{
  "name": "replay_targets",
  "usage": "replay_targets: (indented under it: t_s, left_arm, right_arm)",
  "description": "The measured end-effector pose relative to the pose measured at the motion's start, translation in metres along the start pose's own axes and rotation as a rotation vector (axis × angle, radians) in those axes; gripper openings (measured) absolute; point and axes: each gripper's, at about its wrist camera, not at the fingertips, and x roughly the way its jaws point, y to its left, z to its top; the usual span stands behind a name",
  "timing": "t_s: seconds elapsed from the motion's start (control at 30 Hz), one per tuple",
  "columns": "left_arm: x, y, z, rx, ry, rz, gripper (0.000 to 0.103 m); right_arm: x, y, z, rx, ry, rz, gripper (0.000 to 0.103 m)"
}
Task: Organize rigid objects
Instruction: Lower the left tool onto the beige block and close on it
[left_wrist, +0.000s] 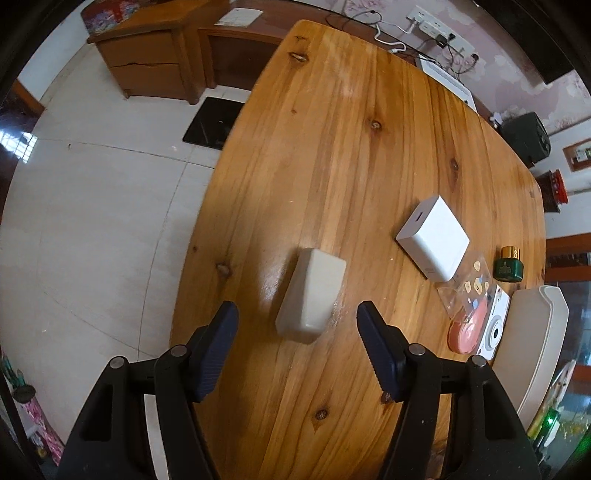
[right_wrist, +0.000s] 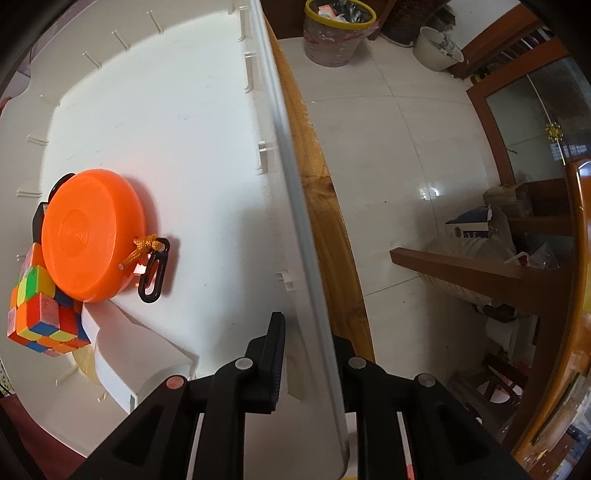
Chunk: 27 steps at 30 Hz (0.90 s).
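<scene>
**A:** Left wrist view first: what sits under your left gripper (left_wrist: 297, 323)?

**B:** A pale beige block (left_wrist: 311, 294) lies on the wooden table (left_wrist: 332, 147), between my two dark blue pads and a little beyond their tips. My jaws stand apart and neither pad touches it, so I hold nothing there.

**A:** What else is on that table?

**B:** To the right and a bit farther off lies a white charger cube (left_wrist: 433, 237). Right of that stands a small green jar with a gold cap (left_wrist: 509, 266). Nearer me are a clear pouch with printed shapes (left_wrist: 466, 284), a pink round thing (left_wrist: 466, 334) and a small white toy camera (left_wrist: 493, 332), all crowded against the edge of the white bin (left_wrist: 535, 339).

**A:** And your right gripper (right_wrist: 308, 354)?

**B:** It straddles the bin's white wall (right_wrist: 291, 192), one finger inside, the other outside over the table edge. The jaws are nearly together around that rim, but I cannot tell whether the pads press on it.

**A:** What is inside the bin?

**B:** An orange disc (right_wrist: 92, 236) with a black clip (right_wrist: 154, 269) on a short cord rests on a colourful puzzle cube (right_wrist: 44, 314) at the left. A white box (right_wrist: 140, 354) lies just nearer.
</scene>
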Motion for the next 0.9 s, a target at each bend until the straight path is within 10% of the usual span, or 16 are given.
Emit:
replay_targets:
  t_s: [0.4, 0.9]
  left_arm:
    - [0.01, -0.004, 0.01, 0.034, 0.021, -0.037, 0.032]
    - [0.008, -0.012, 0.01, 0.045, 0.018, -0.03, 0.029]
  right_arm:
    - [-0.004, 0.0, -0.001, 0.015, -0.008, 0.0, 0.019]
    - [-0.006, -0.01, -0.002, 0.061, -0.017, 0.013, 0.019]
